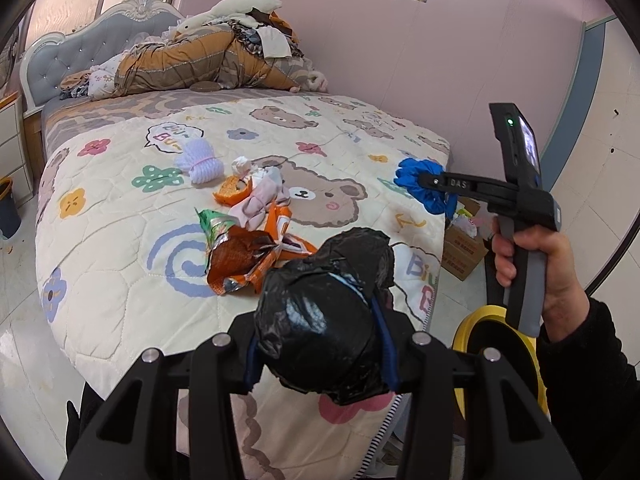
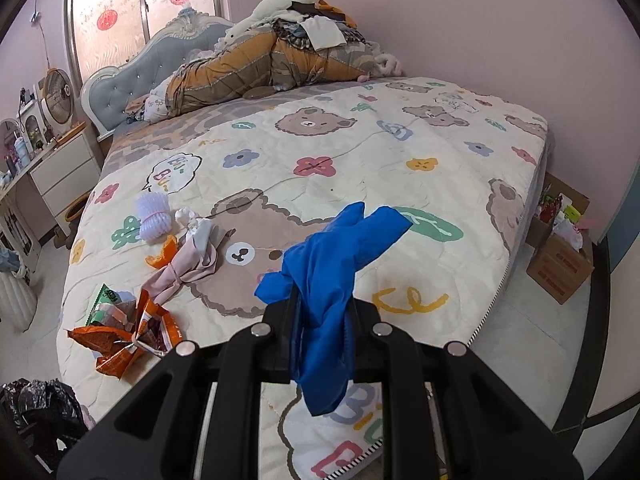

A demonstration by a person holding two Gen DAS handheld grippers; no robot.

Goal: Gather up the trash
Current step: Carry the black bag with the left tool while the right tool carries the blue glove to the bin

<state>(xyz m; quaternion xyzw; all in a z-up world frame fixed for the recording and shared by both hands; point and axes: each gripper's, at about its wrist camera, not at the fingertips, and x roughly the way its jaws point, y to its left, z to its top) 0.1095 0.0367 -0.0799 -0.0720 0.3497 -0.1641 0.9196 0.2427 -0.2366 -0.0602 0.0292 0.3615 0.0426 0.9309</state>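
My left gripper [image 1: 320, 354] is shut on a crumpled black plastic bag [image 1: 320, 304], held over the bed's near edge. To the right, a hand holds my right gripper [image 1: 424, 181], shut on a blue glove [image 1: 412, 168]. In the right wrist view the blue glove [image 2: 340, 248] hangs pinched in my right gripper [image 2: 322, 308] above the quilt. Loose on the quilt lie orange snack wrappers [image 1: 240, 264] [image 2: 120, 340], a green wrapper [image 1: 216, 228], orange peel [image 1: 230, 194], a pink knotted cloth [image 2: 188, 268], a white tissue [image 1: 242, 166] and a white foam net [image 2: 154, 216].
The bear-print quilt [image 1: 120, 248] covers the bed, with bedding heaped [image 1: 200, 64] by the headboard. A cardboard box [image 2: 560, 268] of oddments stands on the floor at the bed's right. A yellow round bin [image 1: 492, 340] sits below the right hand. A white nightstand [image 2: 64, 176] stands left.
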